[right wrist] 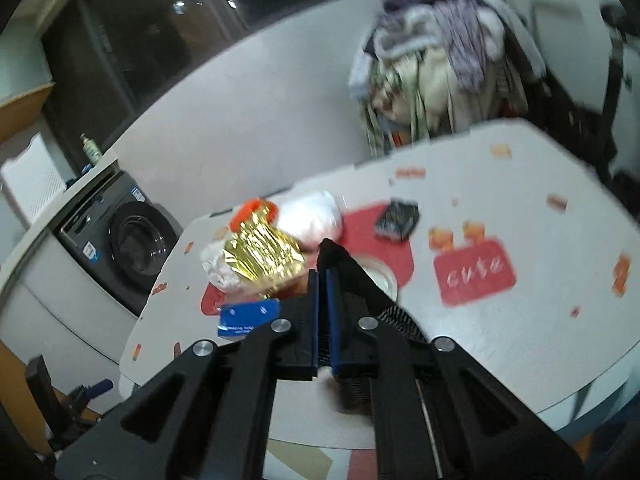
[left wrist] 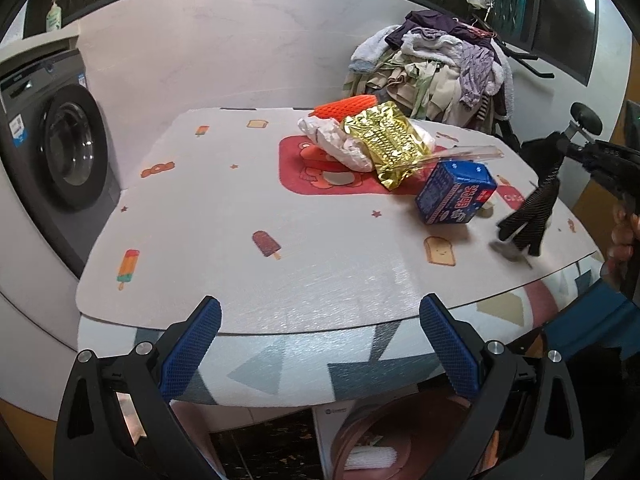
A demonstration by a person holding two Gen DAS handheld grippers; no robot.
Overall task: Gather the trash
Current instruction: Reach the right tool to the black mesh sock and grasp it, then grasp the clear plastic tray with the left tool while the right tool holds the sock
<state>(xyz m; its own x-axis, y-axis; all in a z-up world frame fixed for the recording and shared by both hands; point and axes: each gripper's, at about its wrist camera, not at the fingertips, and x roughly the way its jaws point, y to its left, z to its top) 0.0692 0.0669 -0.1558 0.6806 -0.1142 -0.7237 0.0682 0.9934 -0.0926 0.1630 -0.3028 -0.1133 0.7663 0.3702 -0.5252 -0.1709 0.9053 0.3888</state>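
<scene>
Trash lies on the patterned table mat (left wrist: pixel 224 208): a gold foil wrapper (left wrist: pixel 386 142), crumpled white paper (left wrist: pixel 340 144), an orange foam net (left wrist: pixel 348 106), a clear plastic strip (left wrist: pixel 468 153) and a blue carton (left wrist: pixel 456 192). My left gripper (left wrist: pixel 320 340) is open and empty at the table's near edge. My right gripper (right wrist: pixel 323 276) is shut on a black patterned wrapper (left wrist: pixel 528 216) and holds it above the table's right side; the wrapper (right wrist: pixel 400 320) hangs beside the jaws. The gold wrapper (right wrist: pixel 262 254) and blue carton (right wrist: pixel 248 318) lie just past it.
A washing machine (left wrist: pixel 60 148) stands at left. A heap of clothes (left wrist: pixel 436 68) is piled behind the table. A small black packet (right wrist: pixel 398 218) lies farther back on the mat. A pinkish bin (left wrist: pixel 384 440) with white material inside sits under the table's near edge.
</scene>
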